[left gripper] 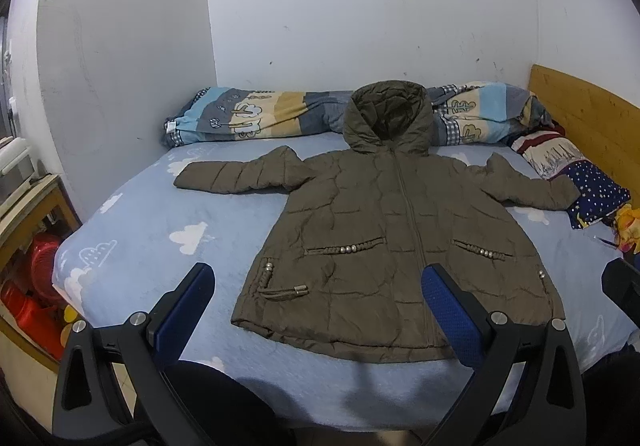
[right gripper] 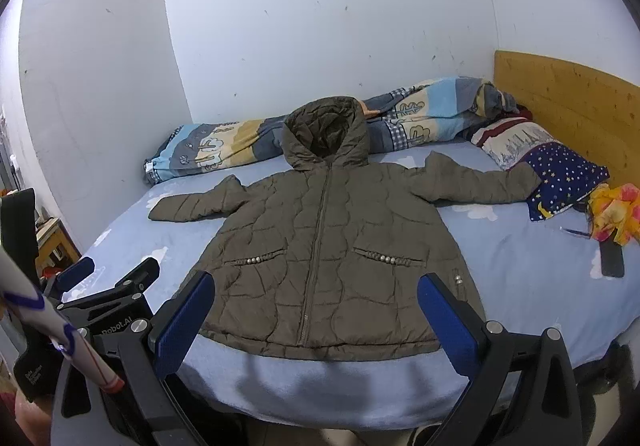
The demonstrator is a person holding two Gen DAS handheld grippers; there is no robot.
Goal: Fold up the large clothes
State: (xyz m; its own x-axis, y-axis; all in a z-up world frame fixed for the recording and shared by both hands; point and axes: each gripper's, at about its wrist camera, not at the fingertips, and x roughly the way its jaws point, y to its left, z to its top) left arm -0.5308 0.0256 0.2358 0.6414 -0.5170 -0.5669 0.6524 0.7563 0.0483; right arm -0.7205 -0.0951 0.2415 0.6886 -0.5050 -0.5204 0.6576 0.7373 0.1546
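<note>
The olive coat [left gripper: 384,230] lies spread flat, front up, on the bed [left gripper: 160,230], with its hood toward the wall. Both the left tool [left gripper: 318,306] and the right tool [right gripper: 316,314] are wide open, holding nothing. The tool fingers hide parts of the hem.

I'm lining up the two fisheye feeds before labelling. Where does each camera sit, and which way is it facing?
Left wrist: on the left gripper at the near bed edge, facing the far wall over the jacket; its own open blue-padded fingers show, and a dark part at the right edge.
Right wrist: on the right gripper, further right, facing the same way; its open fingers show, plus the left gripper and a sleeve at left.
Shared: jacket spread flat, rolled quilt, wooden headboard, starry pillow.
</note>
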